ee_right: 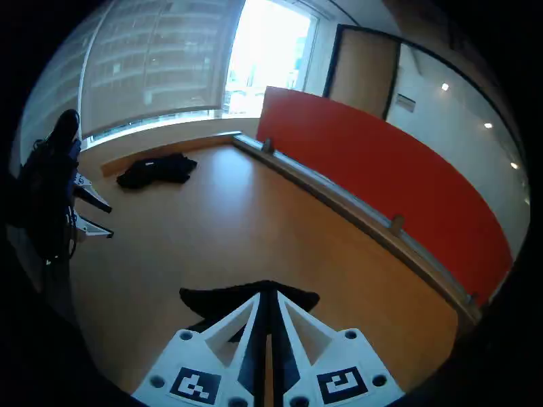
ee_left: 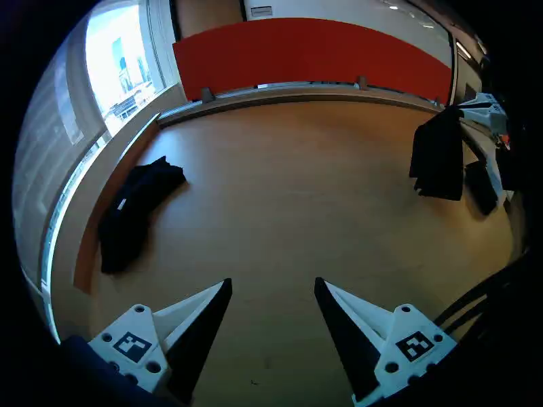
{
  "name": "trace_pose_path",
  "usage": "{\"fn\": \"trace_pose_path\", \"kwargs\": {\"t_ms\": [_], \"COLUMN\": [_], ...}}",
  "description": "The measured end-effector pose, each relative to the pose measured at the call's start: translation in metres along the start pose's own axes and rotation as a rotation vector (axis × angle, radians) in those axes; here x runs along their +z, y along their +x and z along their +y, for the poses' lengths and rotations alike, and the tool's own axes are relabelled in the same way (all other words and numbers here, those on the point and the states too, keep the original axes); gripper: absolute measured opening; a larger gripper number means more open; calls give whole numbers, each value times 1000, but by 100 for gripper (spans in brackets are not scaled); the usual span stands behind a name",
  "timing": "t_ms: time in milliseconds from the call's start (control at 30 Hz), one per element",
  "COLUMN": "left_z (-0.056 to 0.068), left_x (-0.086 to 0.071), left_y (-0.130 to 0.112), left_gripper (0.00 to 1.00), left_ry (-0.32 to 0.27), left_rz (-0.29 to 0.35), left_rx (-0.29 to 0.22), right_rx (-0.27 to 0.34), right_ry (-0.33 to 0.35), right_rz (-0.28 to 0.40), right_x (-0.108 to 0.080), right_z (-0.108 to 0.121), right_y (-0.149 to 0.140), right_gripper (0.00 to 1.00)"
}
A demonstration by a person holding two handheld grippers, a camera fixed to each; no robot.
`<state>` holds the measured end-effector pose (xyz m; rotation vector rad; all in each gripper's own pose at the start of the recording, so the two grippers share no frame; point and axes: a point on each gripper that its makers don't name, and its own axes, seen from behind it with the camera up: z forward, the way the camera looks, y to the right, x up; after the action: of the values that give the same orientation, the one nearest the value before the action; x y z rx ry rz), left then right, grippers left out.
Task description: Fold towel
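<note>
One black towel [ee_left: 438, 159] tight between the closed right jaws; left jaws wide apart, empty.

black towel [ee_left: 438, 159], red divider [ee_left: 305, 57], tan table [ee_left: 305, 190]

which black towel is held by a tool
The towel pinched in the shut right tool; the other towel lies crumpled on the table near the window.

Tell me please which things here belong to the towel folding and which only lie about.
For the job: black towel, right gripper shut on it, left gripper open, table.
Lying about: black cloth heap by the table's edge, red partition, window.
</note>
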<state>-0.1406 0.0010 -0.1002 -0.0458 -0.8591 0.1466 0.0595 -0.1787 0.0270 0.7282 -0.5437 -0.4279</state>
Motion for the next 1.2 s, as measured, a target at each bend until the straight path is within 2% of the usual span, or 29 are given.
{"fn": "trace_pose_path", "kwargs": {"t_ms": [733, 967, 1200], "left_z": [8, 14, 21], "left_x": [3, 4, 4], "left_y": [7, 11, 15], "left_gripper": [90, 90, 90], "left_ry": [6, 3, -4], "left_rz": [-8, -9, -8], "left_rx": [25, 39, 48], "right_rx": [97, 116, 131], "right_ry": [-203, -258, -301], "right_rz": [-71, -93, -118], "right_x": [-76, -97, -118], "right_z": [142, 177, 200], "right_y": [-68, -86, -103], "right_gripper": [3, 2, 2]}}
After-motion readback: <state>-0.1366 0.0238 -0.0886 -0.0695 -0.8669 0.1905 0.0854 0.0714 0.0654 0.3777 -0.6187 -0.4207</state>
